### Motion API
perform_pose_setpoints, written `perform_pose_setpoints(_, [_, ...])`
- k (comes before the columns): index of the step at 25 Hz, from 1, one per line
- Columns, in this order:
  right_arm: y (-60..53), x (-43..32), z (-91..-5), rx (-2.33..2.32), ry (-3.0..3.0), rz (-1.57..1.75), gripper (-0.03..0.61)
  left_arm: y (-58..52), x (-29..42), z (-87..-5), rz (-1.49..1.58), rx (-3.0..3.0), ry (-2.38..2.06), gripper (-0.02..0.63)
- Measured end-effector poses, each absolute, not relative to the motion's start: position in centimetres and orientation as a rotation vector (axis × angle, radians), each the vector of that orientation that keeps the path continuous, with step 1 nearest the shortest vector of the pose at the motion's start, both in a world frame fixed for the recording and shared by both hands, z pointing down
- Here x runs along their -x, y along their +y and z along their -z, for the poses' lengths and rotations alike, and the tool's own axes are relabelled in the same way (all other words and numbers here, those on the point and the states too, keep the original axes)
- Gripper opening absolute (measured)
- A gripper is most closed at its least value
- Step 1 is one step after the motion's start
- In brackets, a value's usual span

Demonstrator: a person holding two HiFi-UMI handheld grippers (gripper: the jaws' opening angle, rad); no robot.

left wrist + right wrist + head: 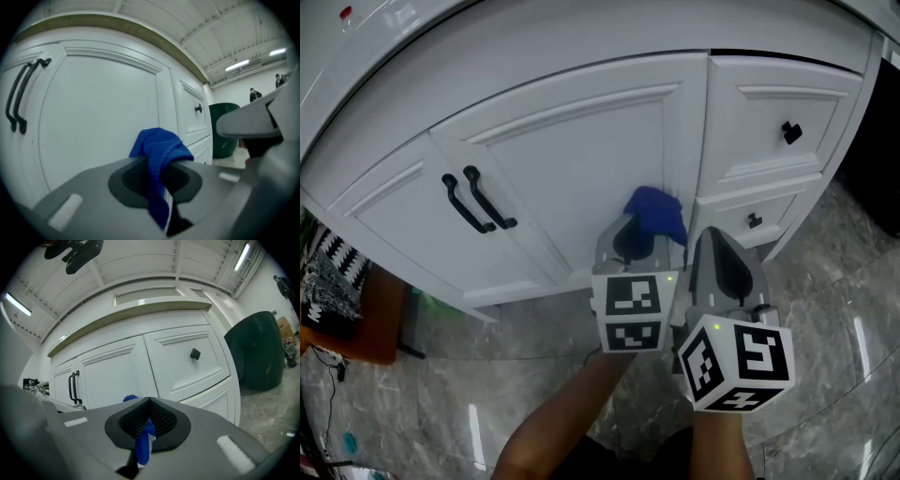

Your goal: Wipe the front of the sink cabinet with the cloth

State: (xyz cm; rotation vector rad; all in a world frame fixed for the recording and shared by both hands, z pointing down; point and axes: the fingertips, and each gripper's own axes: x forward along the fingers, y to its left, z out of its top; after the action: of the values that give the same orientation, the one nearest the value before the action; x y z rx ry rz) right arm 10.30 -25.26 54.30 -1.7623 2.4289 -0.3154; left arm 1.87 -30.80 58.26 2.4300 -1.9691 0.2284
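Note:
A blue cloth (656, 214) is pressed against the lower right part of the white cabinet door (581, 150). My left gripper (630, 225) is shut on it. In the left gripper view the cloth (159, 147) bunches above the jaws and a strip hangs down between them. My right gripper (712, 240) hovers just right of the left one, in front of the lower drawer and a little back from the cabinet. Its jaws are shut and seem to hold nothing. In the right gripper view only a thin blue sliver shows through their slit, and the cloth (129, 399) peeks over the left jaw.
Two black handles (476, 199) sit where the double doors meet, left of the cloth. To the right are two drawers with black knobs (791, 132) (754, 221). Grey marble floor (834, 309) lies below. A dark green bin (258, 352) stands right of the cabinet. A patterned object (333, 277) lies far left.

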Motion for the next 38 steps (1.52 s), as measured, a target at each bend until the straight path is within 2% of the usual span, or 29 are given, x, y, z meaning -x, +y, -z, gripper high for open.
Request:
perform_pose_setpoints(4, [-25.1, -12.1, -54.1, 1.798, 2.39, 0.314, 0.0, -31.4, -4.2, -58.0, -0.166, -2.45, -1.901, 0.064])
perform_pose_setpoints(25, [-24.7, -14.1, -53.6, 1.862, 2.367, 0.271, 0.0, -31.3, -7.3, -57.6, -0.094, -2.536, -1.8, 0.064])
perform_pose_setpoints(33, [-24.8, -11.0, -54.2, 1.801, 2.439, 0.262, 0.0, -27.9, -0.9, -57.5, -0.034, -2.437, -1.901, 0.064])
perform_pose_setpoints(38, [-24.6, -5.6, -55.6, 1.635, 2.609, 0.277, 0.0, -23.6, 4.9, -57.3, -0.021, -2.316, -2.063, 0.064])
